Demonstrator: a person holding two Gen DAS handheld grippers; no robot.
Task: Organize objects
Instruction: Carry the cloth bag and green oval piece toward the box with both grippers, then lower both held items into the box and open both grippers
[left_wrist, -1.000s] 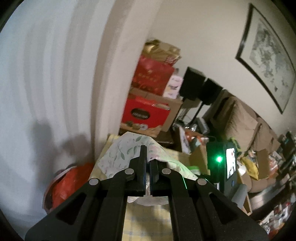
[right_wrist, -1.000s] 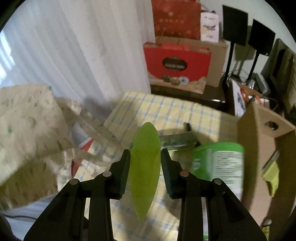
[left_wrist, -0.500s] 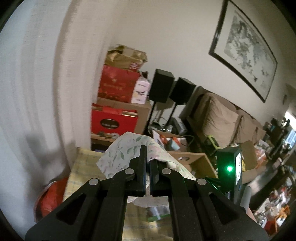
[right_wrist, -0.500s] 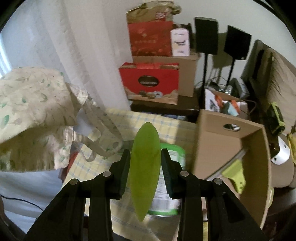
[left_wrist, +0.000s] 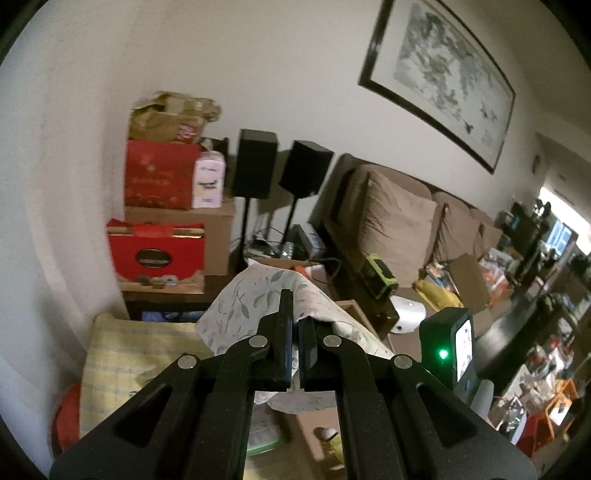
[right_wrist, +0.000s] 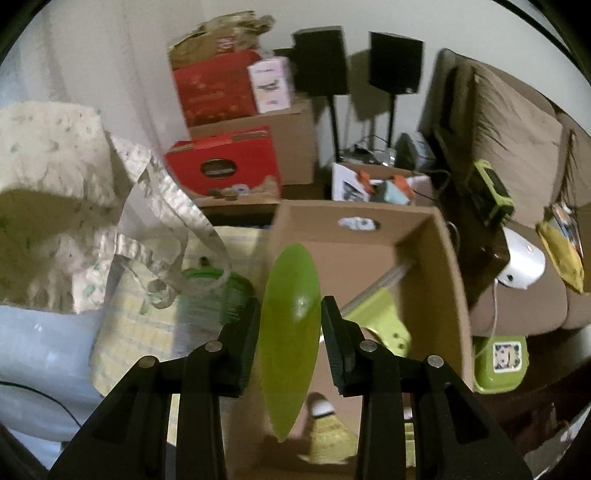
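Note:
My left gripper (left_wrist: 295, 308) is shut on the edge of a floral cloth bag (left_wrist: 251, 306), which drapes over its fingertips. In the right wrist view the same bag (right_wrist: 55, 166) hangs at the left with its straps dangling. Between the fingers of my right gripper (right_wrist: 290, 310) sits a flat green oval piece (right_wrist: 288, 350), held on edge. It hovers over an open cardboard box (right_wrist: 443, 266). A green-handled tool (right_wrist: 380, 321) and a yellow shuttlecock (right_wrist: 325, 432) lie inside the box. A green-lidded tub (right_wrist: 214, 291) stands left of the box.
A yellow checked cloth (right_wrist: 129, 325) covers the table under the tub. Red gift boxes (right_wrist: 221, 166), brown cartons and two black speakers (right_wrist: 321, 59) stand behind. A brown sofa (right_wrist: 517, 140) with clutter runs along the right.
Both views have swung right, from the curtain toward the sofa. The cardboard box has come under the right gripper's green piece. The bag stays in the left gripper, lifted off the table.

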